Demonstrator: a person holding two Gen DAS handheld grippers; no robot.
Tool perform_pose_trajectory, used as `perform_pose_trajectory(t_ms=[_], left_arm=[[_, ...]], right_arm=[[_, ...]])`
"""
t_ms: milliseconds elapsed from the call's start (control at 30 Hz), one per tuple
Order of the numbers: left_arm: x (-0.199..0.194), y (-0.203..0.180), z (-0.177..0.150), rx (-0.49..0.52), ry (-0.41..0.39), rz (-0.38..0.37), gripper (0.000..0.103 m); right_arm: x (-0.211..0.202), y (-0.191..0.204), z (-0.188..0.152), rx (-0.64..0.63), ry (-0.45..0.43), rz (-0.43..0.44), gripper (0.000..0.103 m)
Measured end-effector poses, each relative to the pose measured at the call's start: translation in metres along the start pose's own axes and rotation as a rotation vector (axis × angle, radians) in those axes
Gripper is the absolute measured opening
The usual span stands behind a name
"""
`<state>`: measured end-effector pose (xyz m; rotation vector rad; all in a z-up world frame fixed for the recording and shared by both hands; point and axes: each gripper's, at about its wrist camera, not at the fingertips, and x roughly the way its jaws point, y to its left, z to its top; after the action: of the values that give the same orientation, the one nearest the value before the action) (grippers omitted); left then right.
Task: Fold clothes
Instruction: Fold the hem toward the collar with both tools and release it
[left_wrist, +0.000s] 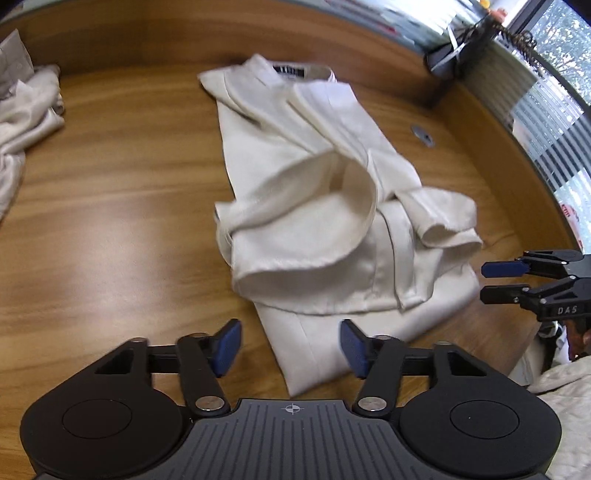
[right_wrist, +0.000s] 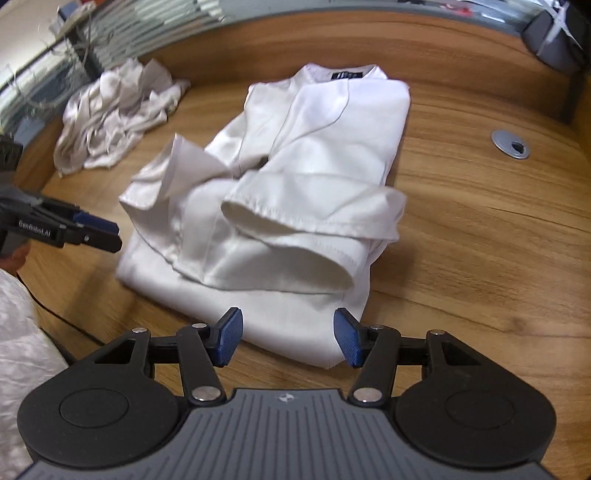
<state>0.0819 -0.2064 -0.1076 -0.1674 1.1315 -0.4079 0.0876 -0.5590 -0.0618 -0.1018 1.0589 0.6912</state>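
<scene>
Insp: Shirt (left_wrist: 317, 206) check. L gripper (left_wrist: 291, 345) first?

Asst: Blue pads (left_wrist: 229, 345) apart, nothing between them; they hover over the shirt's near hem corner, no contact. R gripper (right_wrist: 288, 341) same: pads (right_wrist: 347, 341) parted, empty, over the near hem.

Insp: Shirt position?

Asst: White, flat on wooden desk (left_wrist: 110, 221), mid-desk. Collar w/ dark label at far end. Both sleeves folded in across the lower body, cuffs gaping.

Insp: Surroundings?

Asst: Crumpled pale cloth pile (right_wrist: 114, 118) on far left of desk, well apart from shirt. Metal cable grommet (right_wrist: 511, 144) to the right.
</scene>
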Motion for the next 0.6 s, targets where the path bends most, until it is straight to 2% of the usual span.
perform_pose_trajectory(t_ms=[67, 267, 467, 600], left_arm=[[0.008, -0.002, 0.001, 0.006, 0.011, 0.009, 0.048], [0.030, -0.008, 0.013, 0.010, 0.041, 0.023, 0.047], [0.030, -0.015, 0.028, 0.007, 0.004, -0.008, 0.046], [0.024, -0.019, 0.045, 0.021, -0.026, -0.049, 0.046]], right_arm=[[0.007, 0.000, 0.001, -0.017, 0.007, -0.007, 0.061], [0.036, 0.001, 0.011, -0.090, 0.041, -0.033, 0.060], [0.040, 0.001, 0.023, -0.119, -0.004, -0.018, 0.060], [0.037, -0.005, 0.045, -0.117, -0.054, 0.006, 0.060]])
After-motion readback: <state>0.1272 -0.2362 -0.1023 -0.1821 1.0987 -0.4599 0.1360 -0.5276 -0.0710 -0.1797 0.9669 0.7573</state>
